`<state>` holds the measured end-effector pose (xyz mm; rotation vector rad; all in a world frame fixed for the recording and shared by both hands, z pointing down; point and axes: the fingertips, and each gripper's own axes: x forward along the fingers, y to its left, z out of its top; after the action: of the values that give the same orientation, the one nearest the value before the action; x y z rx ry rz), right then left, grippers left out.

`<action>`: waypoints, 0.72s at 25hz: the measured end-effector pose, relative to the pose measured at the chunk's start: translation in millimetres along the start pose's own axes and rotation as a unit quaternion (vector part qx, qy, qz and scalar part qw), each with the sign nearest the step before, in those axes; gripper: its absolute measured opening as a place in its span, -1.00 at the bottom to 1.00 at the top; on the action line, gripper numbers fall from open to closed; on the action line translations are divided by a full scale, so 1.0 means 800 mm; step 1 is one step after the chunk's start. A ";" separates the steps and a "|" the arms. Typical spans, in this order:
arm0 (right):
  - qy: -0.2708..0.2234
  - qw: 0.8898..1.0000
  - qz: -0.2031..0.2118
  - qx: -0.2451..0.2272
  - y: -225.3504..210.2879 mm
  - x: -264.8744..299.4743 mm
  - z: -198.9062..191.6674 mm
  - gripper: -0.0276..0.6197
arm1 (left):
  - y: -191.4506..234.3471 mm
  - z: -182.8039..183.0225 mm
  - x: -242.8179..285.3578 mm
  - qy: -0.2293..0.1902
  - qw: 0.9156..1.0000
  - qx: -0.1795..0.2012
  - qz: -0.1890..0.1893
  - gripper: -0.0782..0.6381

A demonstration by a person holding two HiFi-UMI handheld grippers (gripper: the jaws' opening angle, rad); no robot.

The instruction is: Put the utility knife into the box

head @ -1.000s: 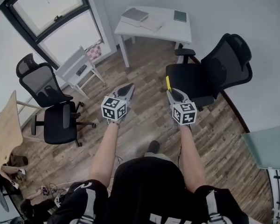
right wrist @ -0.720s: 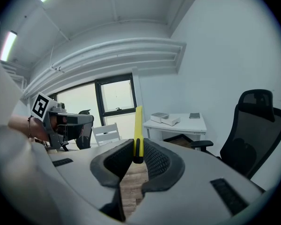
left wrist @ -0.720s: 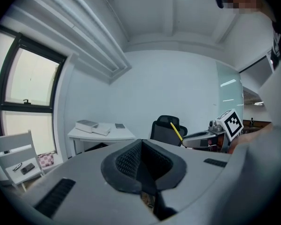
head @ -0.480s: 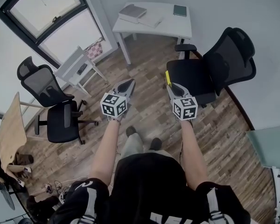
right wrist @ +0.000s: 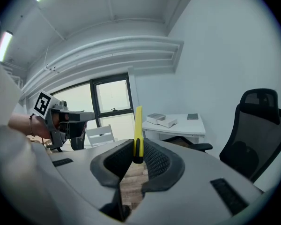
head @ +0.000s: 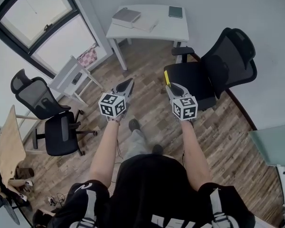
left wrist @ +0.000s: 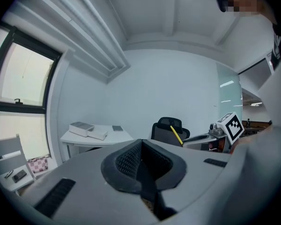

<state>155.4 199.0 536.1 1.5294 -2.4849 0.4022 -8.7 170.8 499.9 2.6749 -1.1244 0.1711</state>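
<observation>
One plank floor (head: 147,63) spans the head view, bounded at upper left by a large window (head: 33,18). A black office chair (head: 228,61) stands at right, and a second black chair (head: 61,132) stands at left, well apart from the first. A white worktop (head: 164,31) sits against the far wall beyond both tools. A white slatted chair (head: 73,77) stands near the window with a small dark item on its seat. The person (head: 152,189), in a black shirt, fills the lower centre with both forearms extended forward, each hand carrying a tool topped by a marker cube. The left tool (left wrist: 141,161) has its jaws closed together, pad against pad, with nothing between them. The right tool (right wrist: 137,161) has its jaws drawn narrow onto the utility knife (right wrist: 138,125). The knife is a slim yellow body clamped upright between the pads, with its upper end projecting past the jaw tips. It is held in the air above the floor, near the front edge of the office chair's seat and well apart from the worktop. The box (head: 126,16), white with a grey top, rests on the left part of the worktop, just beside a flat white item (head: 146,25). A dark notebook (head: 175,12) lies near the worktop's far right corner.
</observation>
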 end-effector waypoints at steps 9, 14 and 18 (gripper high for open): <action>0.007 1.000 -0.010 0.000 -0.034 0.092 0.034 -0.67 | 0.081 0.032 0.069 -0.008 1.000 -0.004 -0.016 -0.71; 0.015 1.000 -0.014 -0.002 -0.046 0.155 0.054 -0.67 | 0.143 0.048 0.101 -0.006 1.000 -0.008 -0.017 -0.71; 0.016 1.000 -0.017 0.002 -0.050 0.198 0.071 -0.67 | 0.185 0.058 0.121 -0.003 1.000 -0.014 -0.019 -0.71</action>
<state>119.0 30.0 536.0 1.5520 -2.4329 0.4234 -46.1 -8.2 499.6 2.6728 -1.0680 0.1399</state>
